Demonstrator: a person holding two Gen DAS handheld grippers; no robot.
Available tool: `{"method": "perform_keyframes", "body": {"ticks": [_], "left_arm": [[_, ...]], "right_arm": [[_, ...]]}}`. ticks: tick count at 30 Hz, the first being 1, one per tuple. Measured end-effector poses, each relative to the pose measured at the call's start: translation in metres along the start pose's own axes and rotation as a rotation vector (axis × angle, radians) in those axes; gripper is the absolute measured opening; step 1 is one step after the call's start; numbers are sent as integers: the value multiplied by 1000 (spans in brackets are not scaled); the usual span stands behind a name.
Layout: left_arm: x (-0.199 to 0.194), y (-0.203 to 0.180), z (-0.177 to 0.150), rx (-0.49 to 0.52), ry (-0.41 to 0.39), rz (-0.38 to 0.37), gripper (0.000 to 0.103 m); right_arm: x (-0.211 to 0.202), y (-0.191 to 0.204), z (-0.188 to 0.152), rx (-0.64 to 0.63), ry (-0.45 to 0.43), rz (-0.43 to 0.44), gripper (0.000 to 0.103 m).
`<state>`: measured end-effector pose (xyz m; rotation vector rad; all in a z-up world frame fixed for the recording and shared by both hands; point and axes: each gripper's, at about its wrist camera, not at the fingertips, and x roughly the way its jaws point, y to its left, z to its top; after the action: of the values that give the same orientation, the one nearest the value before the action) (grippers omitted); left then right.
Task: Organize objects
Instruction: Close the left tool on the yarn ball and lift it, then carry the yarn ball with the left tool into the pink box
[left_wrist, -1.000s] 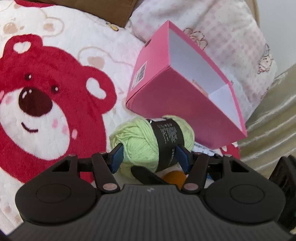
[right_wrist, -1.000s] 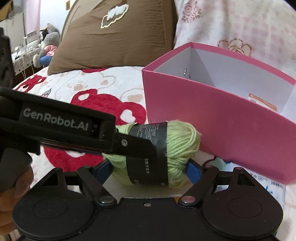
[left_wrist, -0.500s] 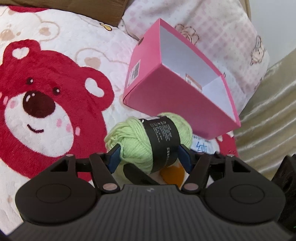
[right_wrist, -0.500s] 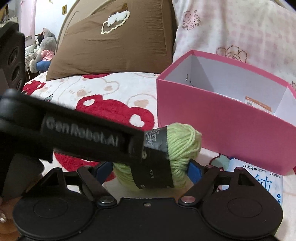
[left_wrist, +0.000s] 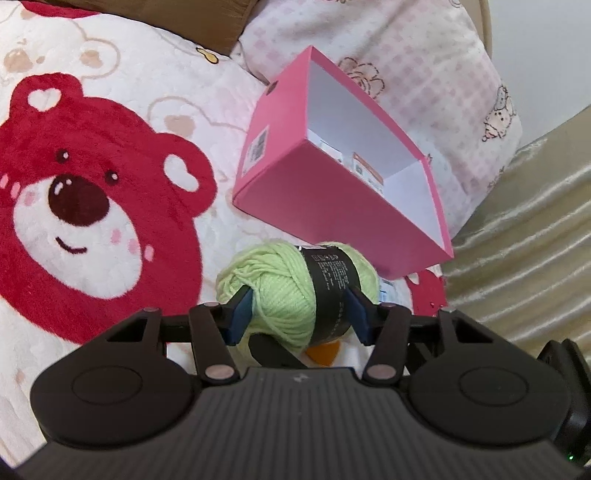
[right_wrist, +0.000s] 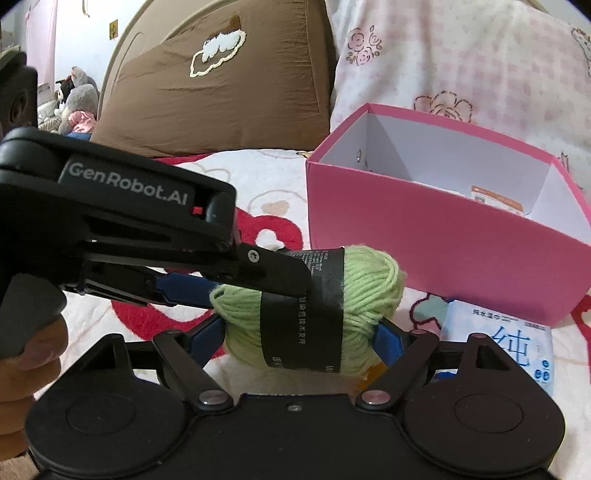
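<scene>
While both of our grippers share one ball of yarn (left_wrist: 295, 288), what the next move depends on is where the pink box (left_wrist: 332, 199) lies: ahead of and slightly above the yarn, open top facing up. In the right wrist view the box (right_wrist: 443, 236) sits ahead and to the right, just beyond the yarn (right_wrist: 314, 314), so we judge the right hand to be a little nearer to it.

The yarn's long axis runs sideways across the right gripper (right_wrist: 299, 338), whose blue pads press on its two ends, the jaws standing wide. Our left gripper (left_wrist: 297, 314) comes in from the left side and pinches the middle near the black label; its jaws are closing, and its pads dent the wool.

By our count there is one ball of yarn, one pink box, two grippers, one pack of wipes (right_wrist: 517, 347) beside the box, and two pillows behind. The yarn is off the bear blanket (left_wrist: 92, 203), not yet in the box.
</scene>
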<state>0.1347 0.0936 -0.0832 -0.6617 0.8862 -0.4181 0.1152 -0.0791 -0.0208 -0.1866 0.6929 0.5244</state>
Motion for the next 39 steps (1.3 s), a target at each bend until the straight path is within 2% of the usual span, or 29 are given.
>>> {"method": "perform_keyframes", "body": {"ticks": [9, 11, 16, 22, 25, 33, 39], "left_arm": [[-11, -25, -8, 83, 31, -3, 52], [-13, -36, -11, 111, 44, 15, 52], [-22, -66, -17, 191, 59, 46, 52], [-32, -86, -19, 226, 98, 35, 55], [-35, -91, -19, 232, 110, 22, 55], [-56, -110, -17, 249, 65, 13, 55], [-70, -123, -13, 256, 38, 1, 55]], "right_arm": [[-22, 8, 1, -36, 4, -52, 87], [-31, 7, 0, -36, 8, -60, 87], [-57, -5, -2, 31, 2, -15, 87], [-86, -6, -6, 37, -24, -11, 87], [-91, -5, -3, 49, -1, -28, 87], [-109, -3, 11, 47, -47, -39, 87], [-122, 7, 18, -29, -55, -80, 87]]}}
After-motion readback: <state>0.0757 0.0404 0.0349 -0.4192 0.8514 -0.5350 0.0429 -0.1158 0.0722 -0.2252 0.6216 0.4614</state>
